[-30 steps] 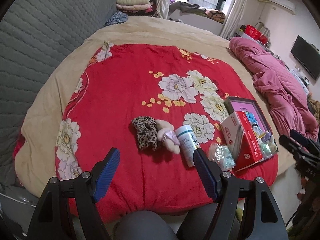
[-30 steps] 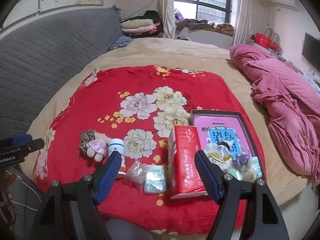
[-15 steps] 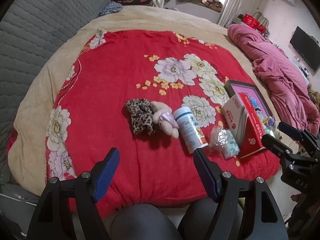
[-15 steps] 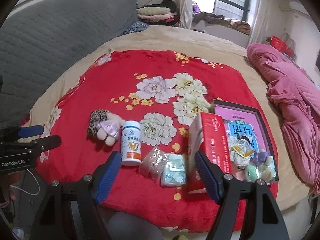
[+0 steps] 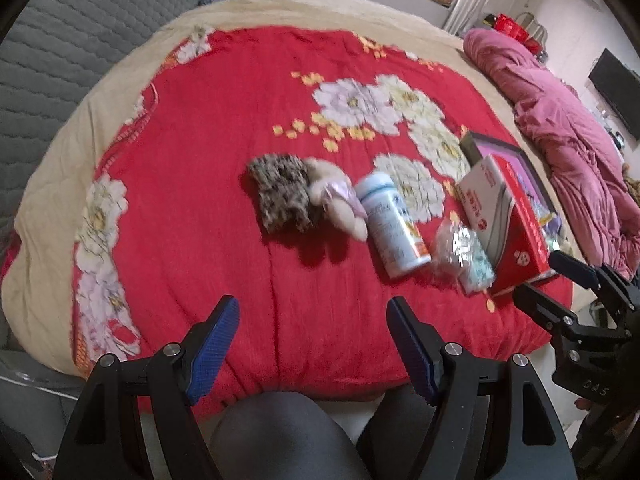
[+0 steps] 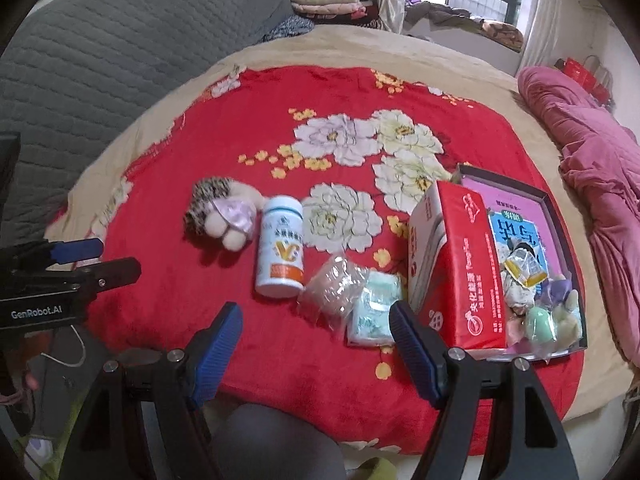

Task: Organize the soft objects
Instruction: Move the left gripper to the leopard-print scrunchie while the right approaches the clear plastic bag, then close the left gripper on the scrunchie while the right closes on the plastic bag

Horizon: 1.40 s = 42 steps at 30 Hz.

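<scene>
A plush hedgehog point(image 5: 304, 200) point(image 6: 222, 216) lies on the red floral blanket point(image 5: 240, 100) point(image 6: 340, 92). To its right lie a white bottle point(image 5: 392, 224) point(image 6: 282, 246), two clear soft packets point(image 5: 462, 254) point(image 6: 356, 300), a red tissue box point(image 5: 504, 216) point(image 6: 460, 264) and a dark tray point(image 6: 552, 208) holding small soft items point(image 6: 540, 312). My left gripper point(image 5: 312, 344) is open and empty above the blanket's near edge, short of the hedgehog. My right gripper point(image 6: 316, 352) is open and empty, just before the packets.
A grey quilted headboard point(image 6: 100, 60) runs along the left. A crumpled pink quilt point(image 5: 560, 128) point(image 6: 592, 160) lies at the right. Folded clothes point(image 6: 328, 0) are stacked at the back by the window. Each gripper shows at the other's view edge.
Both grippers have moved forward and lower toward the objects on the blanket, which now appear larger. Both stay open. Nothing on the bed has moved.
</scene>
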Motion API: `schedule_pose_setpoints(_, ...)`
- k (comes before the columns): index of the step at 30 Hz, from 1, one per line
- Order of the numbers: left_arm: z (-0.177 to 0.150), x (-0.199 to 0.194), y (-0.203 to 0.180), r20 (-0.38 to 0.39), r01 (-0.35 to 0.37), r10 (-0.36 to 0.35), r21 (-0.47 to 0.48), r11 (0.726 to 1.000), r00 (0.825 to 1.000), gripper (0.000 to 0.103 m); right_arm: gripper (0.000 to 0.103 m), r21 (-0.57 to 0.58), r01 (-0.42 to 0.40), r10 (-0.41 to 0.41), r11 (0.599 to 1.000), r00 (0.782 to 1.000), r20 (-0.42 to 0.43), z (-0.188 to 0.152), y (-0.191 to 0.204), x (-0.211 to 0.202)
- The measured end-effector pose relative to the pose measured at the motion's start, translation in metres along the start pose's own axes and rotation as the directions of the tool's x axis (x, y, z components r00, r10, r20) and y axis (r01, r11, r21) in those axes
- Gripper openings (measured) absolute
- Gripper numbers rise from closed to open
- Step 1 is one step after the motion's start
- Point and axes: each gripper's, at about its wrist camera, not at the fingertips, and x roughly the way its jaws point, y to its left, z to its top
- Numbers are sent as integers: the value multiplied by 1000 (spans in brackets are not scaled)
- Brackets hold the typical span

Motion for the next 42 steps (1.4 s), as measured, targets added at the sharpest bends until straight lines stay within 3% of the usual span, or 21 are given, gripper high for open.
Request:
schedule_pose_setpoints(10,4,38,20,-45,9,-13,-88,996,999,77,75,-57,35,-39,998,997,-63,-2,-4,40)
schedule_pose_setpoints(23,65,86,54,-62,8,-22,-227,974,998,77,75,-264,137,-167,955,982,-92,6,19,100)
schedule_pose_setpoints(31,100,132,69,-108,-2,-31,-297,955,994,77,75,-315,118,-166,942,977,-131,4,18,124)
schedule_pose_setpoints(37,104,154,76,-141,-14,-36,-338,941,989,77,75,-340,123,-176,932,976,-131,3,20,134)
schedule_pose_setpoints(42,108,160,75,-155,-28,-27,-339,940,988,77,71,-295,106,-156,950,976,-152,6,11,140)
